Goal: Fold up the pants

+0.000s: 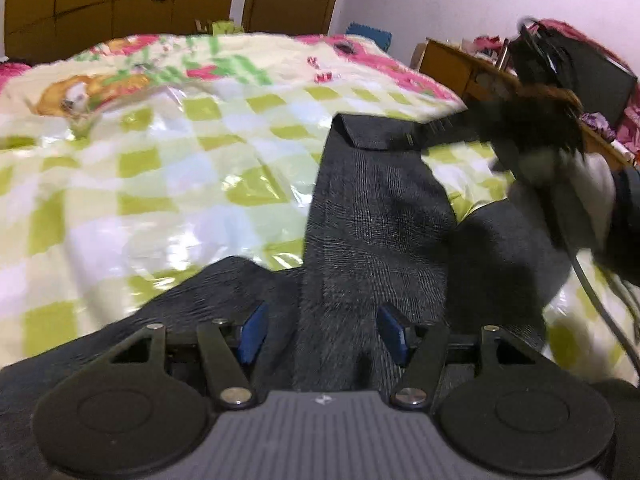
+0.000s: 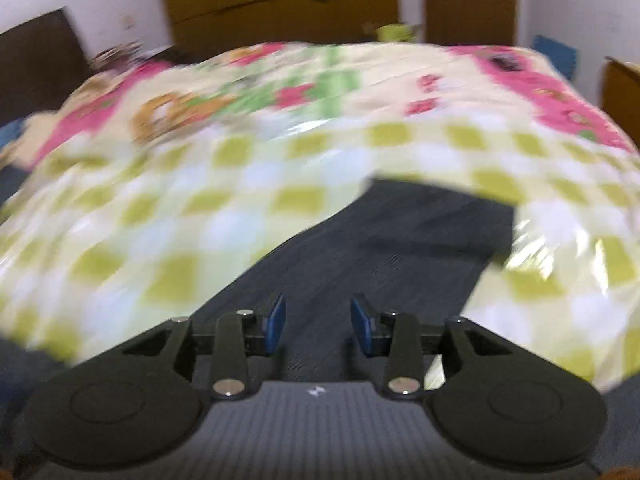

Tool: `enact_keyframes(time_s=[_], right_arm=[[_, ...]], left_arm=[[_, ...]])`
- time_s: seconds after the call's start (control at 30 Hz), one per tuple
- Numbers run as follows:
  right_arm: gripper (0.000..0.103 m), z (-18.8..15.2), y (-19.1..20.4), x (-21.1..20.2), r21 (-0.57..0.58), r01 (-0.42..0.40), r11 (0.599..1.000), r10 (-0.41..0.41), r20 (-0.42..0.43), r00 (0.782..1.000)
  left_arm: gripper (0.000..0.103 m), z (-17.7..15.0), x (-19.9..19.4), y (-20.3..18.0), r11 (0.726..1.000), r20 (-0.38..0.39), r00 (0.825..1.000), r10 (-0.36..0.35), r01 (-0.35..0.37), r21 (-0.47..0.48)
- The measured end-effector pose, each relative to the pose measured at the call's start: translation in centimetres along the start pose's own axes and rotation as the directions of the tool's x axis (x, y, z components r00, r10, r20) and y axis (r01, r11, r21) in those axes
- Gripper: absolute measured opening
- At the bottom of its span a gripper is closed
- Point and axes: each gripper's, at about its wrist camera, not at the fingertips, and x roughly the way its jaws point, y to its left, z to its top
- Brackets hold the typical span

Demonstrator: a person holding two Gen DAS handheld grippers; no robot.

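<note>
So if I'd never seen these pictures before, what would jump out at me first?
Probably the dark pants lying across the bright green-checked bedspread, with one leg running up the middle of the bed. Next, the blue pads of the left gripper standing apart at the bottom, with a ridge of the cloth between them. The right gripper is also open, just above the pants.

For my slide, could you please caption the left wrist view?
Left gripper, jaws open, over dark grey pants on a checked bedspread, right gripper alongside.
</note>
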Motion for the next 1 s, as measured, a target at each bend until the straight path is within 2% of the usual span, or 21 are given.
enact_keyframes(time_s=[0.1, 0.17, 0.27, 0.33, 0.37, 0.47, 0.53, 0.6, 0.73, 0.83, 0.93, 1.0], right_arm=[[0.039, 1.1, -1.1, 3.0, -0.021, 0.064, 0.998, -0.063, 0.057, 0.996], [0.038, 1.5, -1.7, 4.7, -0.012, 0.051, 0.999, -0.05, 0.057, 0.997], [0.041, 2.1, -1.0, 6.9, -0.032, 0.091, 0.995, -0.089, 0.061, 0.994], [0.043, 2.5, -0.6, 8.2, -0.048, 0.075, 0.996, -0.074, 0.035, 0.997], [0.042, 2.6, -0.1, 8.7, -0.083, 0.093, 0.992, -0.09, 0.03, 0.995], [0.041, 3.0, 0.2, 10.5, -0.172, 0.227, 0.959, -0.226, 0.021, 0.974], [0.038, 3.4, -1.3, 10.9, -0.129, 0.186, 0.974, -0.191, -0.023, 0.981], [0.005, 3.6, -2.0, 10.2, -0.111, 0.108, 0.988, -0.114, -0.05, 0.992], [0.002, 4.4, -2.8, 5.6, -0.127, 0.056, 0.99, -0.057, -0.002, 0.998], [0.002, 5.6, -4.4, 1.7, -0.165, 0.076, 0.983, -0.069, 0.046, 0.997], [0.002, 6.9, -6.2, -1.8, -0.14, 0.086, 0.986, -0.073, 0.095, 0.993], [0.002, 6.6, -6.6, -4.1, -0.157, 0.092, 0.983, -0.072, 0.125, 0.99]], left_arm=[[0.075, 0.2, 2.2, -0.2, 1.0, -0.032, 0.999, -0.001, 0.0, -0.029], [0.078, 0.2, 2.8, -0.5, 0.999, -0.039, 0.999, 0.003, -0.005, -0.039], [0.079, 0.6, 3.1, -1.0, 0.999, -0.038, 0.999, 0.016, -0.017, -0.027], [0.079, 0.8, 3.0, -1.4, 1.0, -0.032, 0.999, 0.022, -0.022, -0.021], [0.08, 0.8, 2.9, -1.5, 0.999, -0.025, 0.999, 0.028, -0.029, -0.02], [0.08, 0.7, 3.1, -1.1, 0.998, -0.019, 0.999, 0.047, -0.048, -0.044], [0.08, 0.7, 3.3, -0.7, 0.995, -0.017, 0.999, 0.04, -0.041, -0.088], [0.08, 0.8, 3.5, -0.5, 0.994, -0.007, 0.999, 0.035, -0.035, -0.1], [0.08, 1.2, 3.6, -0.7, 0.997, -0.011, 0.999, 0.036, -0.037, -0.072], [0.08, 1.7, 3.7, -0.8, 0.998, -0.022, 0.999, 0.035, -0.036, -0.054], [0.08, 2.0, 3.7, -1.3, 0.998, -0.025, 0.999, 0.037, -0.038, -0.041], [0.08, 2.2, 3.4, -2.1, 0.999, -0.026, 0.999, 0.021, -0.022, -0.028]])
